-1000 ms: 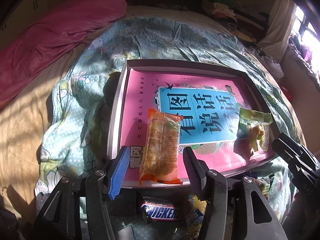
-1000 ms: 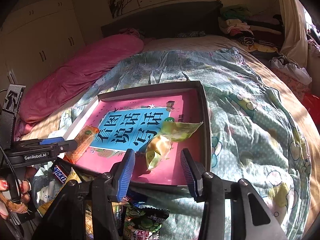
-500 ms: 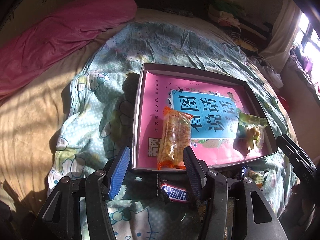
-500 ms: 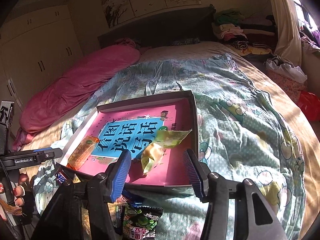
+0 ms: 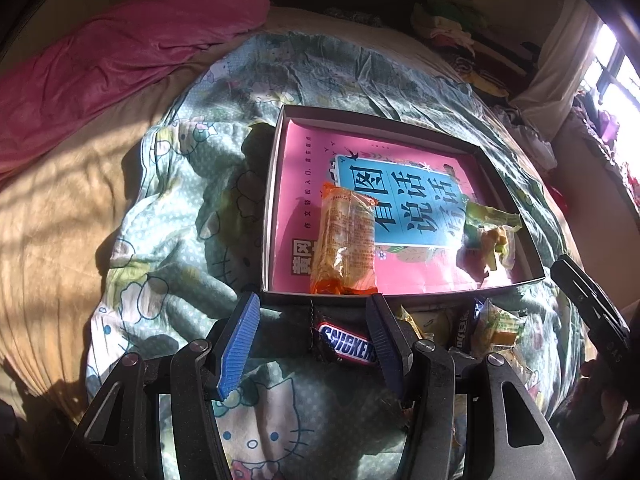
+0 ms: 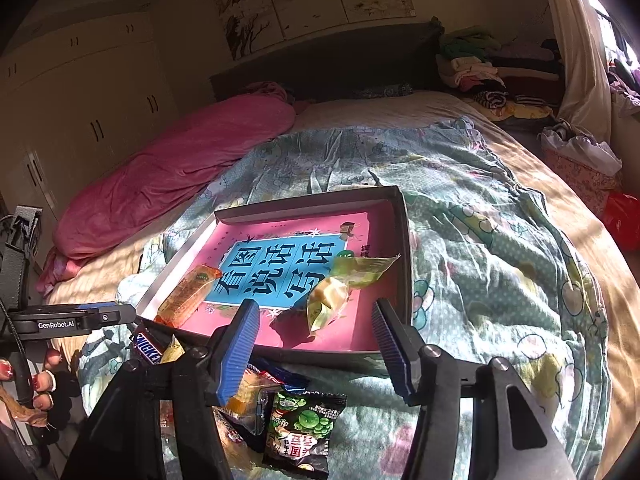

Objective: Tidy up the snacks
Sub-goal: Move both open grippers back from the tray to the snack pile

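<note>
**Hovering over the snack tray, both grippers empty**

Sitting on the cartoon-print quilt (image 6: 500,264) on the bed is a shallow grey tray (image 5: 276,168) with a pink book cover lining its bottom. Inside the tray, an orange-wrapped snack (image 5: 346,240) is lying along the left side, reaching the near wall, and a yellow-green wrapped snack (image 5: 488,236) is lying near the right wall, well apart from the orange one.

The left gripper (image 5: 312,344) is hanging just outside the tray's near wall, its fingers standing partly apart with nothing gripped; a Snickers bar (image 5: 348,346) is lying on the quilt below them, beside the right finger. More loose packets (image 5: 496,324) are piled against the near wall, to the right of the bar.

The right gripper (image 6: 316,344) is hanging at the tray's near right corner, its jaws opening and nothing between them. A dark green-printed packet (image 6: 300,432) is lying on the quilt below it, outside the tray.
</note>
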A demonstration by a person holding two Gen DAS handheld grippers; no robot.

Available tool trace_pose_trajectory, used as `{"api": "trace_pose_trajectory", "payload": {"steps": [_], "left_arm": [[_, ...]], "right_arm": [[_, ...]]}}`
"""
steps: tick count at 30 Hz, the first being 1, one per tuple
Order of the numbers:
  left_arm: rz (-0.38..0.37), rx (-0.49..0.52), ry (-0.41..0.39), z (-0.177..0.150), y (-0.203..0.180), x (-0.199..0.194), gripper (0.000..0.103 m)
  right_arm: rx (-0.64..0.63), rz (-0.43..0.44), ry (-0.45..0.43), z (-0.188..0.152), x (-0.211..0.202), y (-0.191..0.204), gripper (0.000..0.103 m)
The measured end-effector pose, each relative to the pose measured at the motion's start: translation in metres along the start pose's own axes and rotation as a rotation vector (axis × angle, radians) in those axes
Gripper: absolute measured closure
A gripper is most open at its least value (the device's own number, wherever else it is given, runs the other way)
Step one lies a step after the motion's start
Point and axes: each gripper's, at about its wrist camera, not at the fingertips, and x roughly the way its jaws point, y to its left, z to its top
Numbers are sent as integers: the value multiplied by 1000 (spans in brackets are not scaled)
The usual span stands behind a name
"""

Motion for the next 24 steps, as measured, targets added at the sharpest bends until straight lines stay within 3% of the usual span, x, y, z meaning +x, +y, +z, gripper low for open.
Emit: {"api": "trace_pose_trajectory", "payload": {"steps": [12, 24], "left_arm": [[-26, 60, 33, -17, -21, 0, 46], [-66, 76, 55, -26, -36, -4, 46]], "right_arm": [[-43, 24, 6, -11, -19, 17, 45], [-116, 70, 93, -28, -23, 38, 45]]}}
